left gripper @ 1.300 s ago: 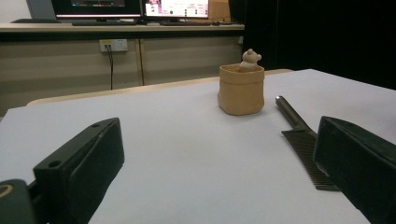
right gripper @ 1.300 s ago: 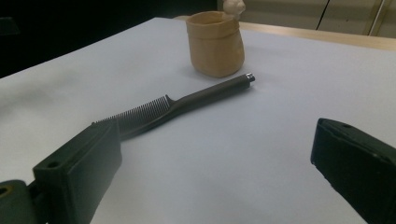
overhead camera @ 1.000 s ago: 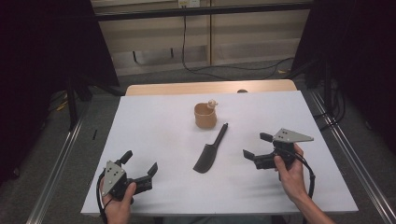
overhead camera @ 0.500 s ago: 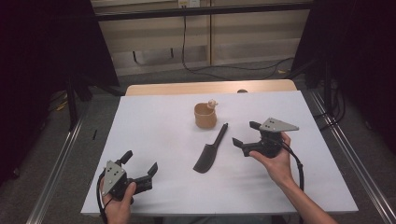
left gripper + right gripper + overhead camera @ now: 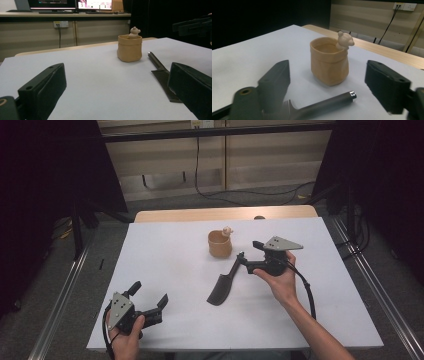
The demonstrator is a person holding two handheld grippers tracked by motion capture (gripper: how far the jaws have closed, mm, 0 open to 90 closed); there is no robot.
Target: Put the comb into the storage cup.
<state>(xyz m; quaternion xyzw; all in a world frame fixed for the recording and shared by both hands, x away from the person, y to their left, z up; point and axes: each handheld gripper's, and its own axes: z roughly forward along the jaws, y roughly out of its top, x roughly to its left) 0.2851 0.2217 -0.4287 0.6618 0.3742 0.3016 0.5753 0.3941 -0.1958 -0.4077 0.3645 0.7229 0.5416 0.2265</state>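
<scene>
Two hand-held grippers: both seen in the high view, one held in each of the person's hands.
Left hand-held gripper (image 5: 150,301): parked at the near left corner of the desk (image 5: 165,265), jaws spread wide, nothing between them; well apart from every object.
Left jaws, own view: seen wide apart at the bottom edges, bare white desk surface between them, comb and pot visible beyond.
Right hand-held gripper (image 5: 243,260): held low over the desk centre-right, jaws released and pointed left at the comb handle; grey three-cornered plate on top, cable trailed back along the forearm.
Right jaws, own view: spread to either side of the handle tip, no contact seen; nothing gripped.
Comb (image 5: 223,284): dark, flat on the desk near its middle, laid diagonally; toothed blade toward the near side, round metal handle (image 5: 329,101) pointed toward the far side.
Handle tip: just beside the pot base, not touching it; positioned between the right jaws in the right gripper view.
Pot (image 5: 220,244): small tan cup with a rolled rim, upright, just beyond the comb; interior seen as empty from the right gripper view.
Bear figure (image 5: 344,40): small, pale, perched on the pot rim at its far-right side.
Desk far edge: strip of bare wood exposed beyond the white cover.
</scene>
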